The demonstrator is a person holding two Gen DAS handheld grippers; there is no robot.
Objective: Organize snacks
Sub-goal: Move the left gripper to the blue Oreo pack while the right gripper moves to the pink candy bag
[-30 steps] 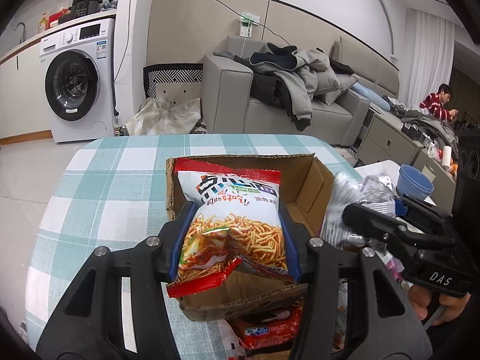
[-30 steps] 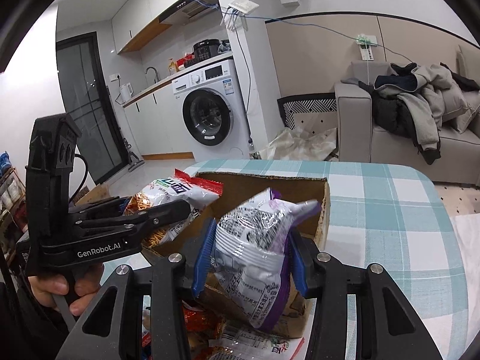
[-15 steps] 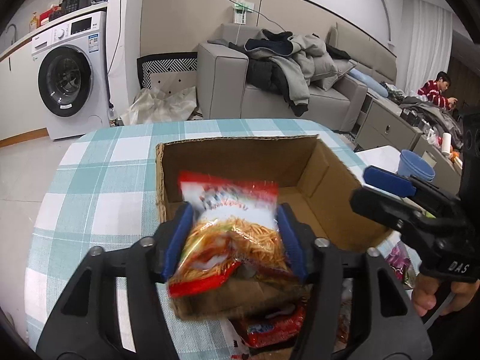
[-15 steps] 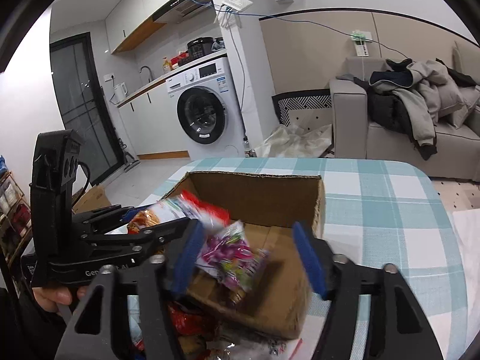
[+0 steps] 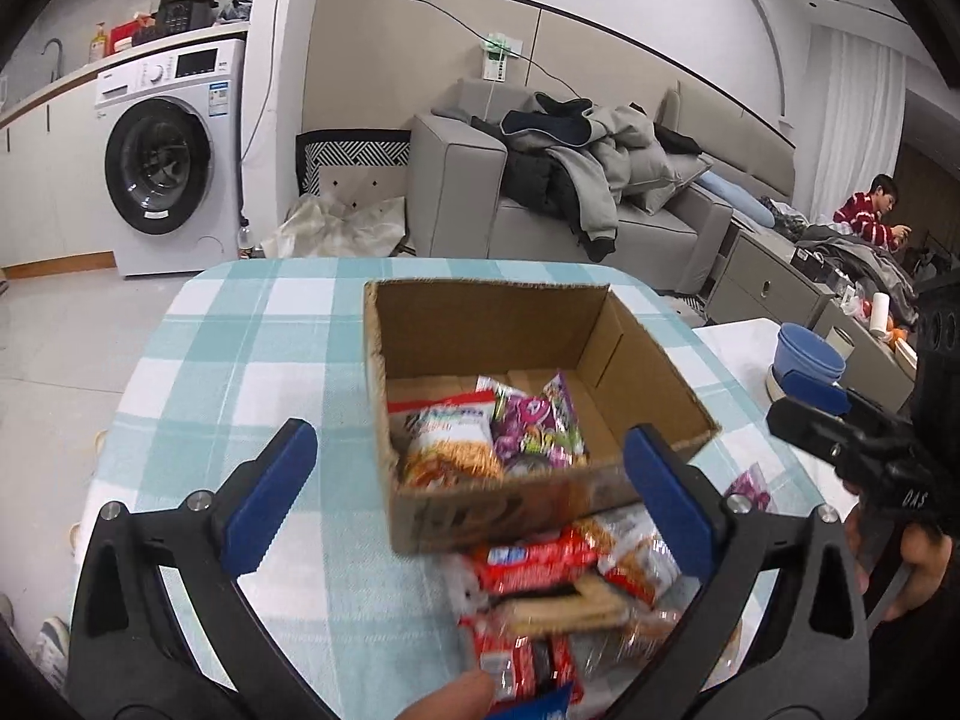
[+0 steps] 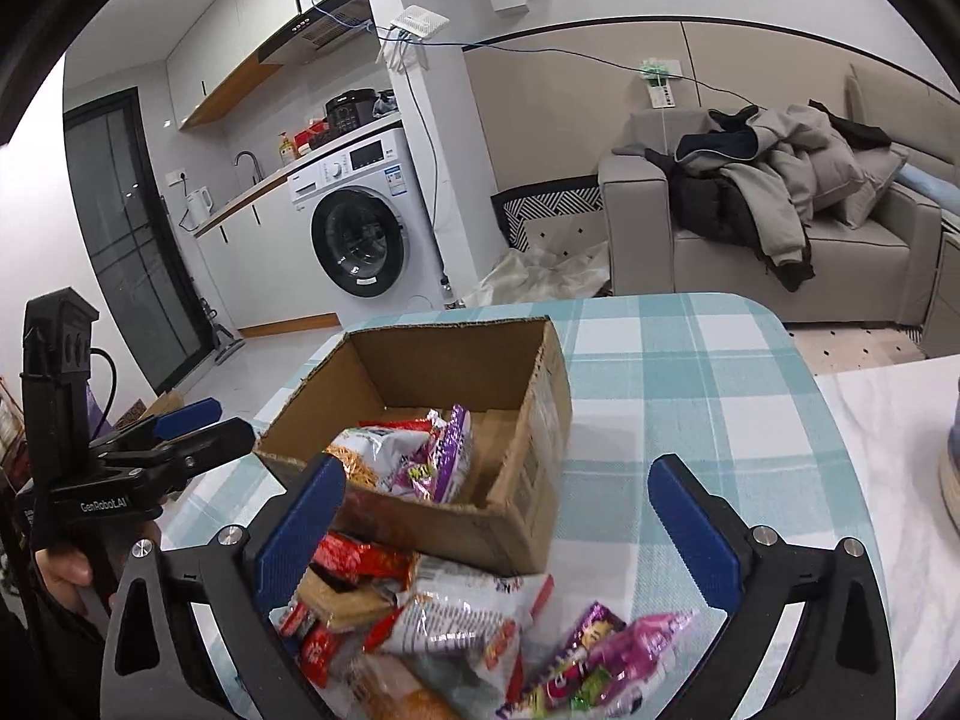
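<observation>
Two packets (image 5: 492,435) lay in the box (image 5: 510,504); my left tongs (image 5: 468,483) and right tongs (image 6: 498,510) gaped, unladen, over the remaining pile (image 6: 456,618)

a cardboard box (image 5: 540,372) sits mid-frame on the surface (image 5: 240,372). inside it, at its near end, two snack bags lie side by side: a noodle snack bag (image 5: 450,438) on the left, touching a candy bag (image 5: 537,426) on the right. below the box in the frame, a pile of snack packets (image 5: 564,588) lies on the surface against its near wall. a washing machine (image 5: 168,162) stands upper left, a sofa (image 5: 570,210) upper right.
</observation>
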